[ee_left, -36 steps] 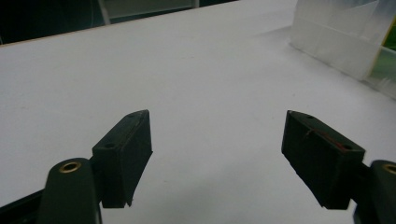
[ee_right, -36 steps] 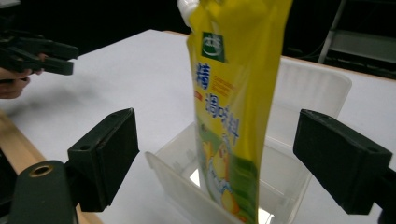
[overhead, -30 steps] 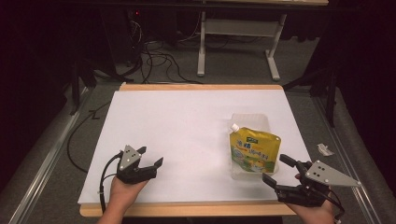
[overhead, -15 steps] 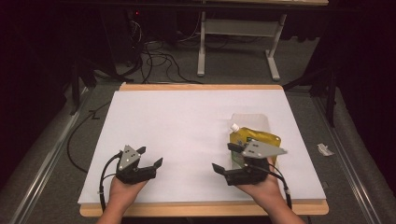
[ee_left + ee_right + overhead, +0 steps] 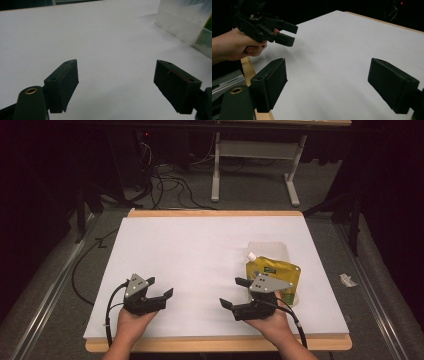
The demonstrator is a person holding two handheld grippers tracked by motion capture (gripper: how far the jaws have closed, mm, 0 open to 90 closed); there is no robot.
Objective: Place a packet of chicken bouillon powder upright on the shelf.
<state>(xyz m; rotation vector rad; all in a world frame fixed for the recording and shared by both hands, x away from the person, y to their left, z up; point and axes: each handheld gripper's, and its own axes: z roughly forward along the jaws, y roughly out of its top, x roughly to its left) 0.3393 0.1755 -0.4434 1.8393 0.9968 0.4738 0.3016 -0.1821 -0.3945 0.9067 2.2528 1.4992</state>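
A yellow-green spouted pouch (image 5: 274, 269) with a white cap lies flat on the white table top (image 5: 200, 250), right of centre. My right gripper (image 5: 231, 292) hovers at the pouch's near-left corner and points left. Its jaws are open with nothing between them, and its hand covers the pouch's near edge. In the right gripper view my right gripper (image 5: 327, 82) frames bare white surface. My left gripper (image 5: 161, 287) rests near the front left, open and empty, pointing right. The left gripper (image 5: 115, 82) looks toward the pouch's clear end (image 5: 180, 22). The left gripper (image 5: 293, 35) faces the right one.
The table's wooden front edge (image 5: 215, 343) runs just below both hands. A crumpled scrap (image 5: 347, 280) lies on the floor to the right. Cables (image 5: 170, 190) and a desk frame (image 5: 255, 165) sit beyond the far edge.
My right gripper has swung left from the table's right edge, past the pouch's near end, and now points at the left gripper. The left gripper and the pouch have kept still.
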